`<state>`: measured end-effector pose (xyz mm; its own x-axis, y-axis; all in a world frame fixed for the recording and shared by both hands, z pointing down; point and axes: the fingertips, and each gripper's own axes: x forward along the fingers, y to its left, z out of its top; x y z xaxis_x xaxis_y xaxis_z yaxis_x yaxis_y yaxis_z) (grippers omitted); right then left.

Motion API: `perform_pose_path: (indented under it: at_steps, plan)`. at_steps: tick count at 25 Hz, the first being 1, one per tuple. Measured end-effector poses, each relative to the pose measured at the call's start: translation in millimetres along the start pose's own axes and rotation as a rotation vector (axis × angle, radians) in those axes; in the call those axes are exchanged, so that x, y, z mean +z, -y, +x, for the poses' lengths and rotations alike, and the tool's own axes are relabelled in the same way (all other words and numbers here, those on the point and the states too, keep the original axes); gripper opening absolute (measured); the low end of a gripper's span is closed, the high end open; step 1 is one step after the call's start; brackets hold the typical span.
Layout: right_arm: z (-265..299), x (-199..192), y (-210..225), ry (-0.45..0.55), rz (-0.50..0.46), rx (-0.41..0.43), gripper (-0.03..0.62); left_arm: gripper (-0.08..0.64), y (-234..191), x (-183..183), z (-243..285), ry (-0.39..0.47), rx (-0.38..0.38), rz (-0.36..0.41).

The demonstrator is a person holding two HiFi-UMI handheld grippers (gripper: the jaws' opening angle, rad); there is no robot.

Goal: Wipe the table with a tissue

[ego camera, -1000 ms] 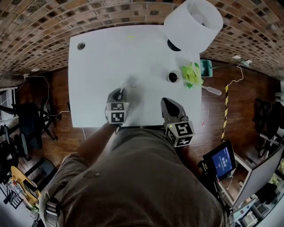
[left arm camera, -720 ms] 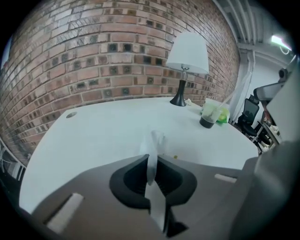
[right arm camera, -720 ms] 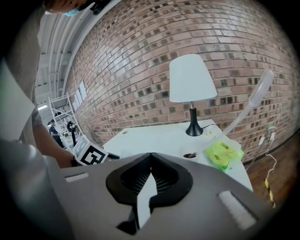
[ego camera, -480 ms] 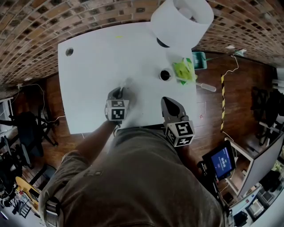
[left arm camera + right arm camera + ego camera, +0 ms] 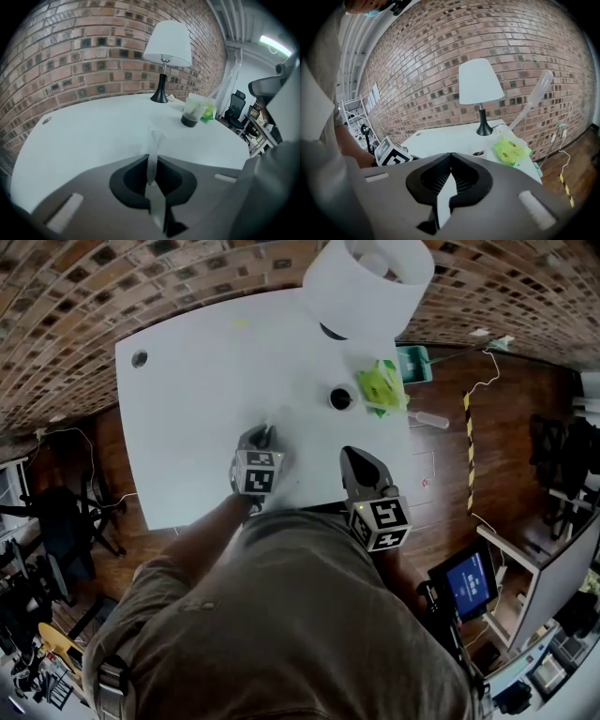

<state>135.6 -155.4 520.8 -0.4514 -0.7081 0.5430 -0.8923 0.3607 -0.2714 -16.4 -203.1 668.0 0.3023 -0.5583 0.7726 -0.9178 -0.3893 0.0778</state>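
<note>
Head view and both gripper views, one moment. Your left gripper (image 5: pixel 261 437) is out over the white table (image 5: pixel 197 362), a little in from its near edge, with your bare left forearm (image 5: pixel 202 531) running up to it from the lower left. Its marker cube faces the head camera and its jaws point away from you across the tabletop. In the left gripper view the jaws are pinched on a thin white tissue (image 5: pixel 153 143). The tissue stands up as a narrow twisted strip between the tips and pokes out past them, low over the table surface. Whether its end touches the table cannot be told.

Your right gripper (image 5: pixel 353 457) is held close to your body at the table's near edge, to the right of the left one and apart from it. Its jaws are closed tip to tip with nothing between them, and they point toward the lamp (image 5: pixel 370 277) at the far edge. A dark-bottomed cup (image 5: pixel 340 397) and a green packet (image 5: pixel 382 385) sit just beside each other near the lamp, well apart from both grippers.
</note>
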Motion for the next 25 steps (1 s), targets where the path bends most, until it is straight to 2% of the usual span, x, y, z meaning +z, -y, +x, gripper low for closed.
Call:
perform_pose_path:
  at_steps: [8,12,16,21,25]
  plan:
    - [14.1,4.1,-17.4,0.005,-0.025,0.056,0.011,0.011,-73.7,-16.3,-18.4,-0.017,0.155,-0.097]
    - [16.2,8.5,-23.4,0.017,-0.035,0.068,0.011,0.011,-83.2,-22.3,-24.5,-0.022,0.173,-0.112]
    - [11.3,8.6,-24.7,0.011,-0.036,0.056,0.011,0.011,-59.4,-17.1,-17.1,-0.019,0.113,-0.082]
    - [-1.7,7.0,-16.1,0.009,-0.026,0.017,0.011,0.011,-5.5,-8.6,-3.2,-0.037,-0.022,-0.013]
    - [-11.0,3.7,-10.0,0.002,-0.013,-0.003,0.011,0.011,29.5,-8.9,1.6,-0.068,-0.126,0.01]
